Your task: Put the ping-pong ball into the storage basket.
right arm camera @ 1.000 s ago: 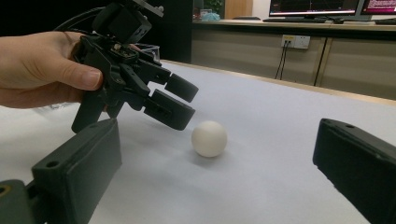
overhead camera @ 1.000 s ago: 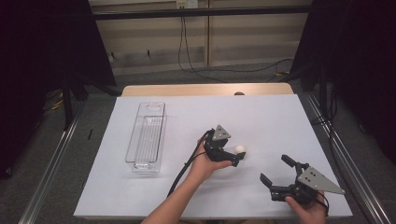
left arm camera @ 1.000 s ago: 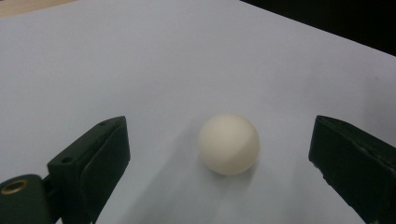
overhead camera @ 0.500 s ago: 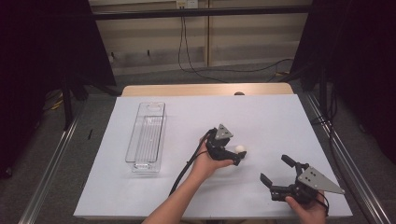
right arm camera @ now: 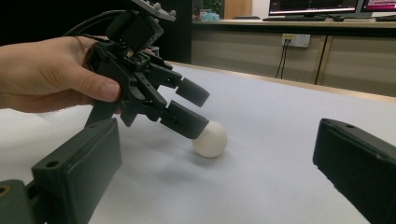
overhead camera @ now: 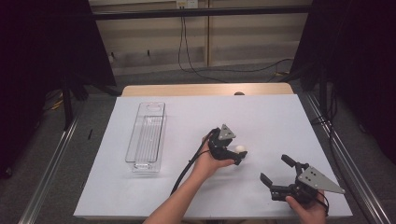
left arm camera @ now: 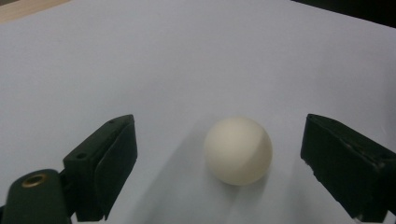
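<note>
**Left claw closing in on the ball**

The small cream-white plastic ball (left arm camera: 238, 150) sits on the white paper-covered bench (overhead camera: 280, 116), right of its middle, with the left claw (overhead camera: 236, 154) straddling it. From that claw's own camera the ball lies between the two black pads, nearer the right one, with a gap showing on both sides; nothing presses it yet. The jaws have just been closing, so they stand fairly wide but narrowing, the ball between them.

To finish the grasp well, I would centre the ball between the pads first, keep them low so they meet its widest part, and squeeze slowly, since a round, light ball will likely skid away from a lopsided pinch.

The right claw (overhead camera: 278, 175) rests near the bench's front right corner, jaws wide apart and empty, well clear of the ball. A long clear plastic tray (overhead camera: 147, 136) lies off to the left, empty as far as I can see.

No readable brand, label or writing appears on any of it.
</note>
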A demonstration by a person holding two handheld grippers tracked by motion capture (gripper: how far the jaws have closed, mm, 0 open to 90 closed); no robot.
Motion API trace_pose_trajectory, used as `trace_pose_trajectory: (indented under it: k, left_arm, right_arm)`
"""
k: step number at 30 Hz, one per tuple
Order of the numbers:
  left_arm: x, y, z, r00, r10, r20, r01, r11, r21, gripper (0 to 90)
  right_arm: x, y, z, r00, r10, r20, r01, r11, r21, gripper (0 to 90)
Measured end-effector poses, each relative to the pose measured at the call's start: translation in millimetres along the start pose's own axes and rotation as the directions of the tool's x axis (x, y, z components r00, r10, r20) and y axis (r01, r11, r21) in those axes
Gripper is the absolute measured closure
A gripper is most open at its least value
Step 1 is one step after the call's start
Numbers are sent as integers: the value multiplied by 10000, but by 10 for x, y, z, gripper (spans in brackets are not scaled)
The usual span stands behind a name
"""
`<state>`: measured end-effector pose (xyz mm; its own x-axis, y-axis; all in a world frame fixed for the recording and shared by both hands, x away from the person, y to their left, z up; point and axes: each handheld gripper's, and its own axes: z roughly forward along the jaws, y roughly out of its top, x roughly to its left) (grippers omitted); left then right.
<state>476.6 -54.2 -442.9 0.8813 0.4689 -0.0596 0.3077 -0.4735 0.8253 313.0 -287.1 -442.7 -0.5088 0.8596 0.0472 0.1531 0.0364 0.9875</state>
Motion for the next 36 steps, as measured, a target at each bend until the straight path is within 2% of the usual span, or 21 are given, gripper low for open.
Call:
trace_pose_trajectory:
  k: [3,4,5,10,13,16,17,18,19,21,24,25,27,29,30,32,36]
  left_arm:
    - [-10,-2,47,9997,59,235,-64,9997,228,169]
    - [-16,-1,61,9998,139,174,-144,9995,296,171]
    - [-18,1,81,9993,138,352,-146,9996,233,179]
    - [-28,19,127,9986,335,417,-352,9986,401,256]
    - [-39,22,138,9986,323,423,-357,9960,816,290]
    - [-52,8,173,9979,386,520,-422,9966,701,325]
    - [-53,16,166,9979,437,474,-481,9942,960,339]
    - [-53,13,173,9978,423,505,-471,9942,966,341]
    - [-62,-4,202,9977,343,588,-383,9969,685,350]
    - [-63,-2,201,9983,376,444,-414,9951,896,361]
    - [-51,-7,205,9980,301,549,-346,9959,833,406]
    - [-38,-2,192,9973,455,574,-511,9937,994,410]
    - [-40,-2,190,9977,420,526,-469,9943,958,414]
    - [-36,2,181,9980,425,462,-476,9920,1172,427]
    - [-29,-14,201,9975,401,577,-458,9937,1019,428]
    - [-27,-12,196,9978,433,494,-491,9912,1230,432]
    - [-32,-23,214,9974,323,638,-393,9931,1102,471]
  right_arm:
    - [-3,4,-11,10000,-18,-15,18,10000,-18,8]
    - [-1,6,-10,10000,91,25,-91,9999,-63,8]
    - [-6,6,-12,10000,87,12,-87,9999,-50,8]
    - [-5,6,-8,10000,75,-25,-75,9999,-69,8]
    - [-10,2,-8,10000,65,-17,-65,10000,-68,8]
    - [-20,2,-13,10000,42,-30,-42,10000,-52,8]
    - [-20,3,-14,10000,49,12,-48,10000,-56,8]
    - [-18,5,-17,10000,69,12,-69,10000,-66,8]
    - [-15,8,-19,10000,82,41,-81,9999,-92,8]
    - [-11,10,-19,10000,93,29,-93,9999,-86,8]
    - [-8,7,-11,10000,55,16,-55,9999,-87,8]
    - [-9,7,-10,10000,35,1,-35,10000,-87,8]
    - [-11,5,-8,10000,39,-10,-39,9999,-93,8]
    - [-12,6,-10,10000,17,18,-17,10000,-96,8]
    - [-12,7,-11,10000,31,21,-31,9999,-97,8]
    - [-12,7,-11,10000,37,24,-37,10000,-91,8]
    - [-12,11,-16,10000,86,7,-86,9999,-109,8]
